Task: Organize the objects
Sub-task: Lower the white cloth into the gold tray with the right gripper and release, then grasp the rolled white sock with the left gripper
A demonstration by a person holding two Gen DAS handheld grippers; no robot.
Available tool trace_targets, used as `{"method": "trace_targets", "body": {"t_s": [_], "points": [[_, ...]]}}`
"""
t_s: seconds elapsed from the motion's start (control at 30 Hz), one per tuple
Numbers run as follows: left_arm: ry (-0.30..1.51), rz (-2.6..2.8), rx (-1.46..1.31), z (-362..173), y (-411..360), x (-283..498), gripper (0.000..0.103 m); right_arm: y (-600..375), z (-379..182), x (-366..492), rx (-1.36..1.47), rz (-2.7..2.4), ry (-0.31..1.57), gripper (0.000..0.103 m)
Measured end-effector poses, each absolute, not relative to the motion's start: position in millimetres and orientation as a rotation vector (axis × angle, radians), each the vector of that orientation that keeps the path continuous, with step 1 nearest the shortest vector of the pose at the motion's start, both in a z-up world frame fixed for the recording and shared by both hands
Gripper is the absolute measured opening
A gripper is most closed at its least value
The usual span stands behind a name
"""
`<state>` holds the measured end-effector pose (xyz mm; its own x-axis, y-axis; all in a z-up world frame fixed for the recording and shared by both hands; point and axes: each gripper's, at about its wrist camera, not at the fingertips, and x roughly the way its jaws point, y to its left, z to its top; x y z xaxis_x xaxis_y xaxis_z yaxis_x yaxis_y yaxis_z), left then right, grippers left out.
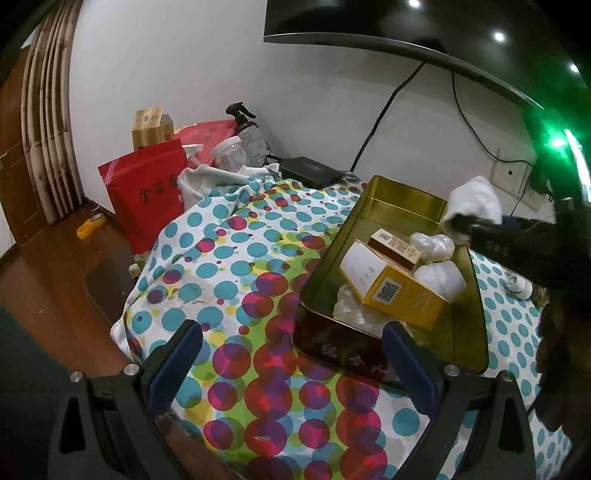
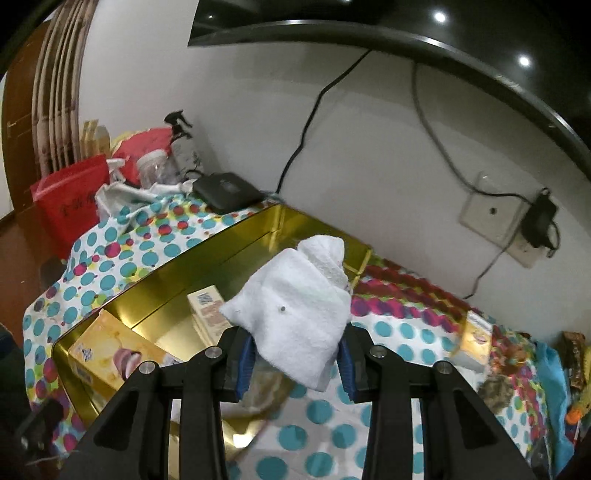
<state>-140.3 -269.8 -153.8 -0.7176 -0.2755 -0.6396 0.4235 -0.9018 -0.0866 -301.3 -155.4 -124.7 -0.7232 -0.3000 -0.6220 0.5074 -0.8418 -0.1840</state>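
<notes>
White towel (image 2: pixel 295 317) carried to gold tin (image 2: pixel 166 295).
Right claw (image 2: pixel 295 363) clamps towel above tin for drop-in; left claw (image 1: pixel 291 354) wide, empty.

Polka-dot cloth (image 1: pixel 236 258) covered the surface. At its ten o'clock stood a red bag (image 1: pixel 147 195), clear jar (image 1: pixel 229 152) and spray bottle (image 1: pixel 249 134). Black box (image 1: pixel 310 170) at twelve; wall socket (image 2: pixel 491 216) at two.

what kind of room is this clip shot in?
Most likely a lived-in home room, perhaps a bedroom or living room: a wall-mounted TV above a surface draped in polka-dot cloth, a wall socket with a plugged-in adapter, and household clutter such as a spray bottle.
</notes>
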Motion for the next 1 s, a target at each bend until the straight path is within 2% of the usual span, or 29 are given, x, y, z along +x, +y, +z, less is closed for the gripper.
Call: {"method": "trace_targets", "body": {"t_s": [0.23,0.33,0.37,0.4,0.47,0.7,1.0], "points": [[0.353,-2.583,0.917,-155,-275,-140,0.100,-170,-137,-303,0.863,-2.498,0.487,0.039],[0.351,-2.586,0.920,-156,-275,-141,0.100,-175,-136,-301,0.853,-2.497,0.497,0.046],[0.351,-2.588,0.921,-156,-274,-141,0.100,-175,-134,-301,0.845,-2.500,0.485,0.053],[0.349,-2.589,0.920,-155,-274,-141,0.100,-175,-132,-300,0.842,-2.500,0.473,0.066],[0.344,-2.590,0.919,-155,-273,-142,0.100,-174,-127,-297,0.817,-2.512,0.459,0.078],[0.327,-2.648,0.849,-145,-265,-136,0.100,-143,-110,-290,0.738,-2.576,0.404,0.081],[0.179,-2.787,0.790,-127,-218,-138,0.100,-22,-143,-303,0.897,-2.731,0.293,0.085]]}}
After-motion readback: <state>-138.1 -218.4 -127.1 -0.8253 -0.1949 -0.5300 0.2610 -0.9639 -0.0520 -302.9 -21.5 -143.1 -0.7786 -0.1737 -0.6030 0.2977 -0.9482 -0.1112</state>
